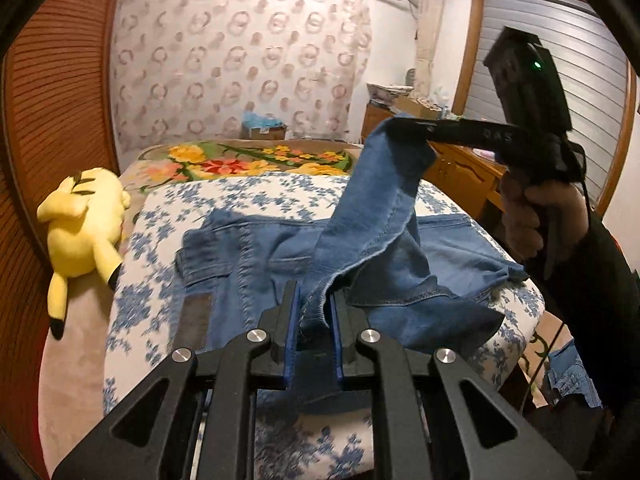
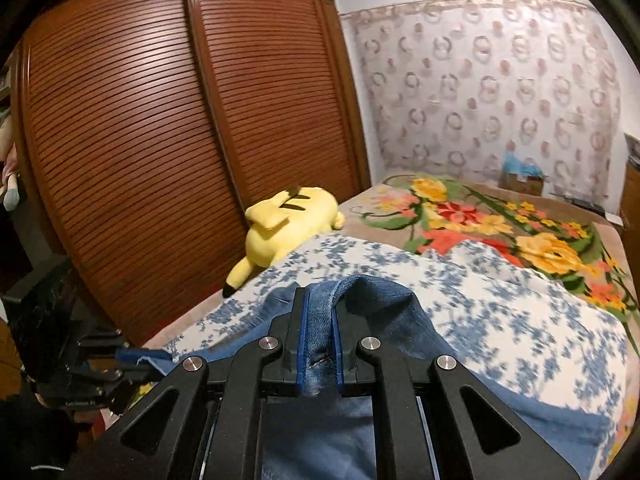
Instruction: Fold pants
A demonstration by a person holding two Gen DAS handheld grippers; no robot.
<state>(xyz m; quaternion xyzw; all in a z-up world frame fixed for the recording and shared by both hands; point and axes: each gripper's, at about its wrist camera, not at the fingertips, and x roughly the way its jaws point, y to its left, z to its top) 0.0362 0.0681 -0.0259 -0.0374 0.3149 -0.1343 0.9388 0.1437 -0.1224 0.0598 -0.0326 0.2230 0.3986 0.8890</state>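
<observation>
Both grippers, left [image 1: 314, 316] and right [image 2: 320, 332], pinch jeans [image 1: 256, 252] hem. Keep the 2 ends level and taut, carrying them toward the waistband at frame left.

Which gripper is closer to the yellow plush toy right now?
Left, as far as I can judge. The left gripper grips the jeans on the side where the yellow plush toy lies; the right gripper holds denim up on the far side.

R gripper [image 2: 318, 320] clamped on jeans [image 2: 384, 320] hem over floral bedspread [image 2: 500, 300] (yellow plush [image 2: 288, 220] behind).
</observation>
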